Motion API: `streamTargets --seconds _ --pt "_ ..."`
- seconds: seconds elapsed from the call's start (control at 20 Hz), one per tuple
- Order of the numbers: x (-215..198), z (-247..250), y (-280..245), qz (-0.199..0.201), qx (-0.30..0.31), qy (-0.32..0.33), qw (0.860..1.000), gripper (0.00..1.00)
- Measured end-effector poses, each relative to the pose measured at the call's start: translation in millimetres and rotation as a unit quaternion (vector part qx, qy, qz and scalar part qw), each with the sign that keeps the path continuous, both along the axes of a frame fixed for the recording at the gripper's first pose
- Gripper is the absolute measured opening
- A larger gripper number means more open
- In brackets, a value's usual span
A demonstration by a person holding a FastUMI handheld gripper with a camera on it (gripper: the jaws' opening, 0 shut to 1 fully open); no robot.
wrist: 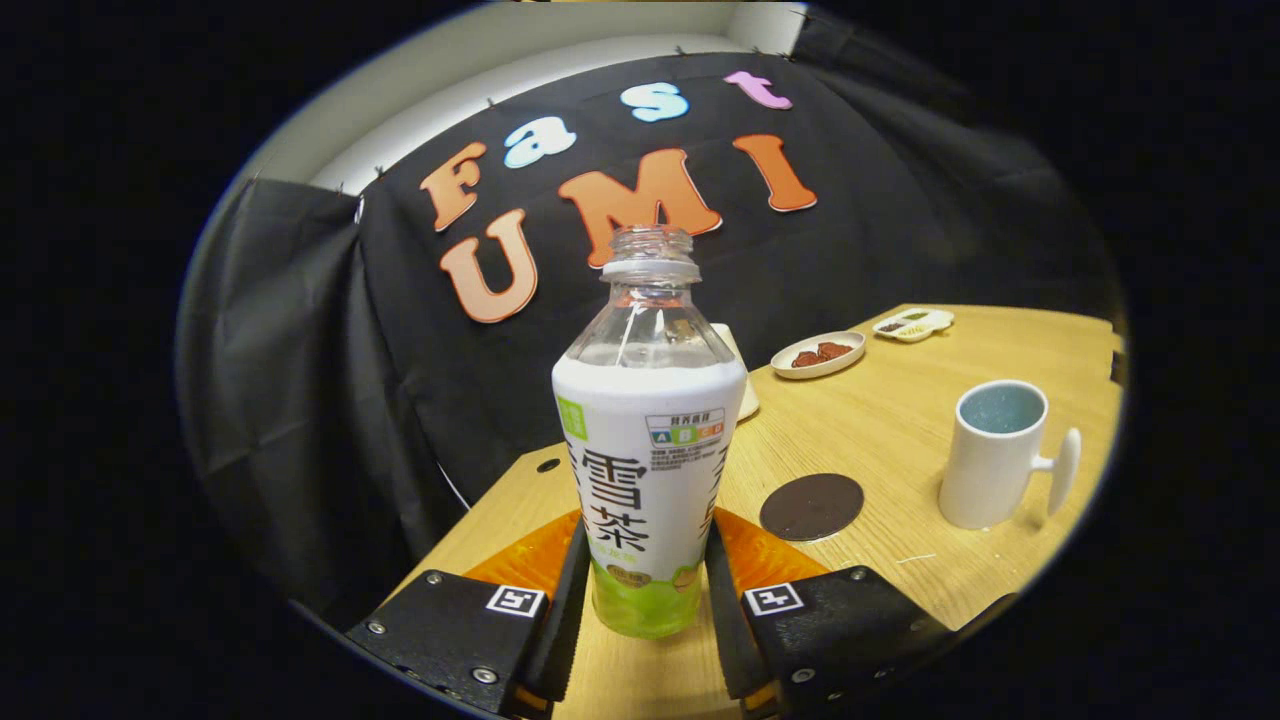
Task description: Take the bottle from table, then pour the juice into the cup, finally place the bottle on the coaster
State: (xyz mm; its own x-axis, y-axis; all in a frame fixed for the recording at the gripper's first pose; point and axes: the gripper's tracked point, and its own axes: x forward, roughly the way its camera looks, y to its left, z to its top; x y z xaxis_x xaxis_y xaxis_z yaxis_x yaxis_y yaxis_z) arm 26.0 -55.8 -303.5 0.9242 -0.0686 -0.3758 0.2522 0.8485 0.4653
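An uncapped clear bottle (648, 440) with a white and green label stands upright between my fingers. My gripper (645, 565) is shut on the bottle, one finger pressing each side of its lower label. I cannot tell whether its base rests on the wooden table (900, 420) or hangs just above it. A round dark coaster (811, 506) lies on the table just ahead and to the right of the fingers. Further right stands a white cup (990, 455) with a blue inside, its handle pointing right.
Beyond the coaster, an oval plate (818, 354) holds red pieces, and a small divided dish (912, 324) sits further back. A white object (746, 395) peeks out behind the bottle. The table's left edge runs close beside the fingers, with black cloth behind.
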Motion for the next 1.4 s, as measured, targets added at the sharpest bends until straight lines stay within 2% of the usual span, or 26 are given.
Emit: streamTargets --seconds 0.2,0.45,0.55,0.65,0.8,1.0,1.2,1.4 --pt "5.9 5.4 -12.6 -0.035 0.089 -0.016 0.995 0.58" --pt "8.5 7.2 -26.5 -0.072 0.193 -0.039 0.978 0.57" --pt "10.8 7.7 -33.8 -0.092 0.244 -0.056 0.964 0.57" --pt "10.5 7.6 -41.3 -0.114 0.298 -0.079 0.944 0.57" --pt "8.0 0.1 -52.1 -0.145 0.354 -0.093 0.919 0.57" --pt "4.4 -2.6 -58.7 -0.17 0.411 -0.098 0.89 0.57" --pt "6.5 2.5 -59.2 -0.177 0.47 -0.113 0.857 0.57" --pt "16.8 4.2 -65.5 -0.193 0.5 -0.106 0.838 0.57"
